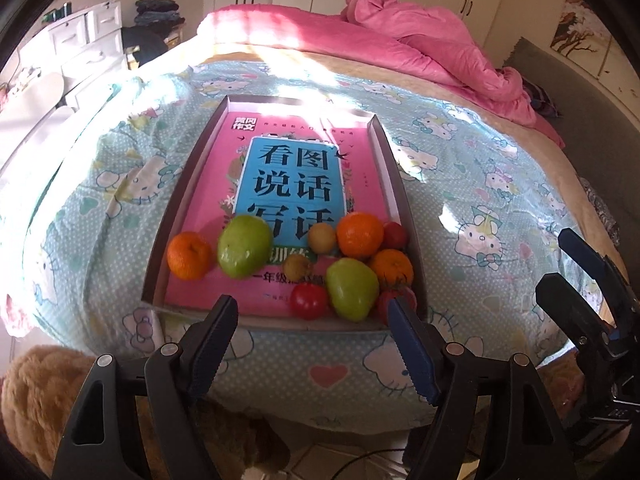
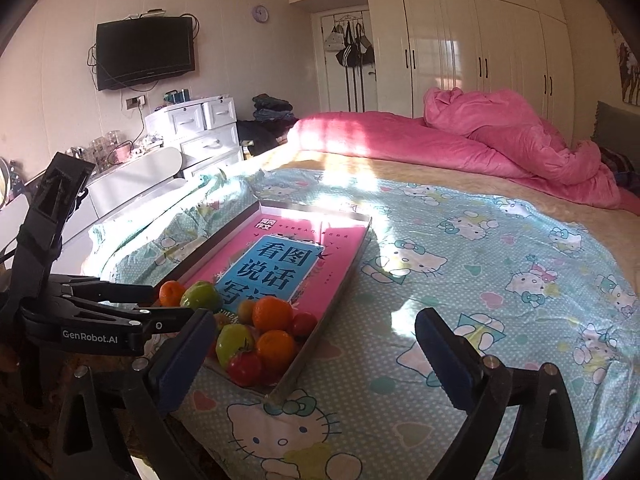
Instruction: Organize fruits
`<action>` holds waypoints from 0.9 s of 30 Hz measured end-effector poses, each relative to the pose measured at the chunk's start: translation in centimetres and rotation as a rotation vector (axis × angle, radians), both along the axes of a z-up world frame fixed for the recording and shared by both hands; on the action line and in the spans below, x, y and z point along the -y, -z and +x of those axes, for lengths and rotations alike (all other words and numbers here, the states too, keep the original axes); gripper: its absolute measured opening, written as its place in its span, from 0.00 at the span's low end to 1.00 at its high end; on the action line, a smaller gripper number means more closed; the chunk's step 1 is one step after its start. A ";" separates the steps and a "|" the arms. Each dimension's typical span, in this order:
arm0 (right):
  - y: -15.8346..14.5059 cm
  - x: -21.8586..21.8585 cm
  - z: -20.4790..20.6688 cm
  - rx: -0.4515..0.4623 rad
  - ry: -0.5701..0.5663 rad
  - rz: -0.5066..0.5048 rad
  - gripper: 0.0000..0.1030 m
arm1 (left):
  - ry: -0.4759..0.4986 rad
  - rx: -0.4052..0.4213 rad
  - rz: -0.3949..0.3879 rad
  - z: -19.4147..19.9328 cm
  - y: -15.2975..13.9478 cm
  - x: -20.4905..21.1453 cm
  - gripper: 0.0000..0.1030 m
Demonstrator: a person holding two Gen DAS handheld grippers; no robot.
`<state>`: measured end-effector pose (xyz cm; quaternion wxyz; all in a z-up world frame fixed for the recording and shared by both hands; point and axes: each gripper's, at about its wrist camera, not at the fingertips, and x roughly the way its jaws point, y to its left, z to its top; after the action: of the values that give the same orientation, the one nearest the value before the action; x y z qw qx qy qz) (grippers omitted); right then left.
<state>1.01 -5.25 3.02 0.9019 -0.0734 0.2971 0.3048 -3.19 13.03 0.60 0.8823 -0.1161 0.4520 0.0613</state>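
Observation:
A shallow brown tray (image 1: 188, 184) lies on the bed with a pink book (image 1: 208, 200) inside. Several fruits crowd its near end: oranges (image 1: 359, 234), green pears (image 1: 245, 246), red tomatoes (image 1: 309, 300) and small brownish fruits (image 1: 322, 237). My left gripper (image 1: 310, 320) is open and empty, just before the tray's near edge. My right gripper (image 2: 314, 340) is open and empty, to the right of the tray (image 2: 340, 292); the fruits (image 2: 272, 314) show at its left. The right gripper also shows in the left wrist view (image 1: 560, 264).
The bed has a Hello Kitty sheet (image 2: 480, 280) and a bunched pink duvet (image 2: 500, 140) at the far side. White drawers (image 2: 200, 128) and a wall TV (image 2: 145, 53) stand left. A brown furry thing (image 1: 40, 392) lies below the bed's edge.

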 end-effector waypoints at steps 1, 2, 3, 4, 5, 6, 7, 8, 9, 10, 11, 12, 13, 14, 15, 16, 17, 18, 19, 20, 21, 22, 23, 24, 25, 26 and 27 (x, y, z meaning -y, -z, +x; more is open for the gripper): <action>-0.1 0.5 -0.4 -0.006 0.004 0.005 0.98 | -0.005 -0.003 0.003 -0.3 0.0 0.4 0.76; -0.1 0.8 -0.7 -0.014 0.007 0.008 0.98 | -0.007 -0.009 0.009 -0.6 0.0 0.7 0.76; -0.1 1.1 -0.9 -0.023 0.008 0.009 0.98 | -0.003 -0.018 0.015 -1.0 0.0 1.3 0.76; 0.0 1.4 -1.2 -0.031 0.008 0.010 0.98 | 0.002 -0.022 0.019 -1.3 0.1 1.7 0.76; 0.0 1.6 -1.5 -0.039 0.007 0.008 0.98 | 0.006 -0.024 0.023 -1.8 0.1 2.0 0.76; 0.1 1.8 -1.9 -0.046 0.007 0.002 0.98 | 0.012 -0.024 0.025 -2.2 0.1 2.4 0.76; 0.1 1.9 -2.2 -0.049 0.005 -0.005 0.98 | 0.020 -0.023 0.029 -2.7 0.0 2.8 0.76; 0.1 2.1 -2.6 -0.051 0.002 -0.009 0.98 | 0.023 -0.023 0.036 -3.0 0.0 3.1 0.76; 0.1 2.1 -2.9 -0.055 -0.002 -0.014 0.98 | 0.026 -0.022 0.042 -3.3 -0.1 3.4 0.76; 0.1 2.2 -3.2 -0.059 -0.004 -0.014 0.99 | 0.028 -0.020 0.043 -3.6 -0.2 3.6 0.76; 0.1 2.3 -3.5 -0.065 -0.008 -0.011 0.99 | 0.024 -0.013 0.039 -3.9 -0.4 3.7 0.76; 0.1 2.4 -3.7 -0.077 -0.010 -0.007 0.99 | 0.021 -0.005 0.036 -4.2 -0.6 3.8 0.76; 0.1 2.6 -3.9 -0.083 -0.008 -0.003 0.99 | 0.020 -0.003 0.034 -4.4 -0.6 3.8 0.76; 0.1 2.7 -4.1 -0.091 -0.004 0.000 0.99 | 0.022 -0.002 0.034 -4.6 -0.7 3.9 0.76; 0.2 2.8 -4.3 -0.099 0.000 0.002 0.99 | 0.022 -0.005 0.038 -4.7 -0.6 4.0 0.76; 0.2 2.9 -4.5 -0.106 0.003 0.004 0.99 | 0.017 -0.007 0.038 -4.8 -0.5 3.9 0.76; 0.3 3.1 -4.6 -0.111 0.004 0.006 0.99 | 0.014 -0.011 0.032 -4.7 -0.4 3.8 0.76; 0.3 3.1 -4.8 -0.114 0.004 0.005 0.99 | 0.009 -0.017 0.027 -4.7 -0.3 3.7 0.76; 0.4 3.1 -4.9 -0.113 0.002 0.002 0.99 | 0.006 -0.019 0.025 -4.7 -0.2 3.7 0.76; 0.3 3.0 -5.0 -0.106 -0.001 -0.006 0.99 | 0.007 -0.022 0.023 -4.6 -0.1 3.6 0.76; 0.3 2.8 -5.1 -0.092 -0.001 -0.016 0.99 | 0.006 -0.021 0.022 -4.6 0.0 3.5 0.76; 0.2 2.7 -5.2 -0.080 -0.001 -0.022 0.99 | 0.004 -0.018 0.021 -4.6 0.0 3.5 0.76; 0.1 2.7 -5.3 -0.071 -0.005 -0.023 0.99 | 0.002 -0.018 0.021 -4.5 0.0 3.4 0.76; 0.0 2.6 -5.3 -0.066 -0.010 -0.023 0.99 | 0.001 -0.018 0.020 -4.5 0.0 3.4 0.76; 0.0 2.5 -5.4 -0.063 -0.014 -0.025 0.99 | 0.001 -0.017 0.019 -4.4 0.1 3.3 0.76; 0.1 2.4 -5.3 -0.063 -0.017 -0.028 0.99 | 0.000 -0.018 0.020 -4.4 0.1 3.3 0.76; 0.1 2.3 -5.3 -0.065 -0.019 -0.031 0.99 | 0.001 -0.018 0.020 -4.4 0.2 3.3 0.76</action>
<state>-4.31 -7.53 2.88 0.8876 -0.0804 0.3303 0.3108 -7.61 9.71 0.43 0.8793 -0.1064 0.4595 0.0666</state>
